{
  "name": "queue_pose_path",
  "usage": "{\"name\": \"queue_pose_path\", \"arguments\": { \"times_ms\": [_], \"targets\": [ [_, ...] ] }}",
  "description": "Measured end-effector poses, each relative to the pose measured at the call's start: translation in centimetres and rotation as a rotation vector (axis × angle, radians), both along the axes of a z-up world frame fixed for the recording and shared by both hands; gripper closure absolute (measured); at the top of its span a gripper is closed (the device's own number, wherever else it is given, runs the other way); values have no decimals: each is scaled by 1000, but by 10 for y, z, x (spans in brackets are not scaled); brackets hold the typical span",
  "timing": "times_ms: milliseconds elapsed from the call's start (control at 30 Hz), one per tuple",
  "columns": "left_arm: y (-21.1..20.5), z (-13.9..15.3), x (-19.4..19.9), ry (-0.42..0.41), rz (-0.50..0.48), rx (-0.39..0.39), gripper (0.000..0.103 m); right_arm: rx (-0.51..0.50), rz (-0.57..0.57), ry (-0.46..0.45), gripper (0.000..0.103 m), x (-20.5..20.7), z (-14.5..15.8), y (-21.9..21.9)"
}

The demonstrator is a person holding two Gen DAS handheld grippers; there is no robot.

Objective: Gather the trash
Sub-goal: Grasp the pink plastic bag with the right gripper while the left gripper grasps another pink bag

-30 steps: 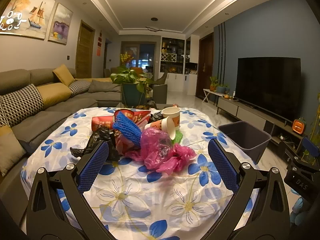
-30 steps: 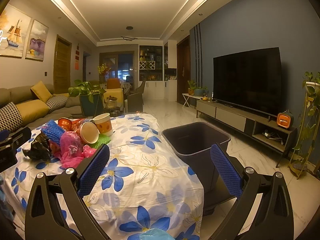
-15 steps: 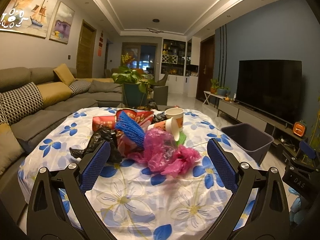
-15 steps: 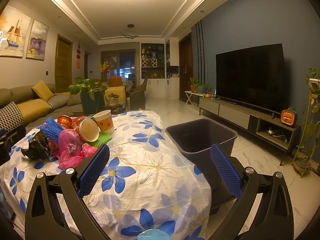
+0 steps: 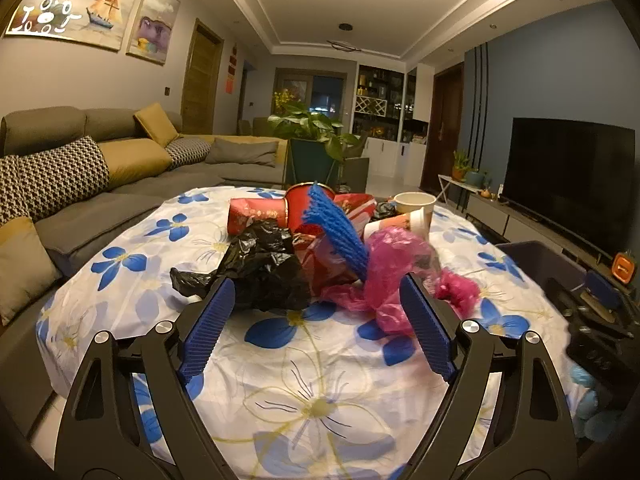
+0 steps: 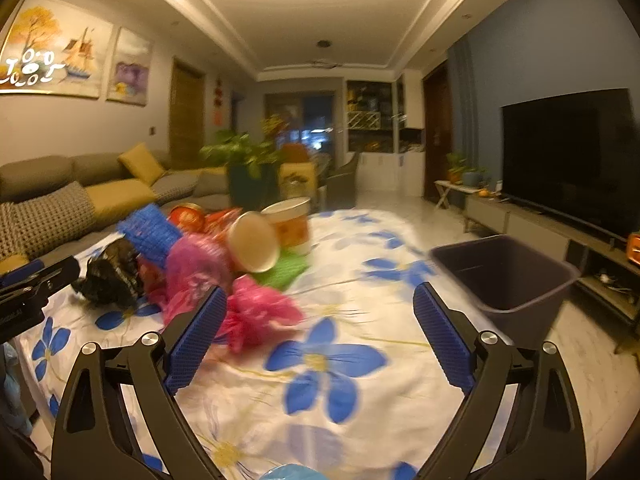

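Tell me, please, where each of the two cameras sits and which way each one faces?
Left wrist view: on the left gripper, low over the table's near edge, facing the black bag and pink bag; its open blue fingers show.
Right wrist view: on the right gripper, further right, facing across the floral tablecloth toward the bin; its open fingers show, the left gripper at far left.
Shared: trash pile, paper cups, bin, sofa, TV.

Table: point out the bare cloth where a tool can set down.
Free: the near tablecloth before the pink bag, and the strip between the pile and bin. Crowded: the far middle, around the black bag and paper cups.
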State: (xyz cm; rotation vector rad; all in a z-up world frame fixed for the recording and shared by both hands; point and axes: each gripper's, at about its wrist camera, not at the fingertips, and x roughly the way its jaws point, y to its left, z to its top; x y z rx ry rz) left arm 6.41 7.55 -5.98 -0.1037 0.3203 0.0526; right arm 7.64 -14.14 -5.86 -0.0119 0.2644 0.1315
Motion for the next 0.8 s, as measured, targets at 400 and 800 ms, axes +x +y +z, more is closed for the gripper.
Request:
{"name": "queue_pose_path", "arguments": {
  "times_ms": [400, 800],
  "targets": [
    [10, -16, 33, 6, -4, 0, 20, -19, 78, 149, 45, 70, -35, 36],
    [-16, -18, 52, 23, -114, 12, 20, -66, 40, 114, 82, 54, -36, 23]
  ]
}}
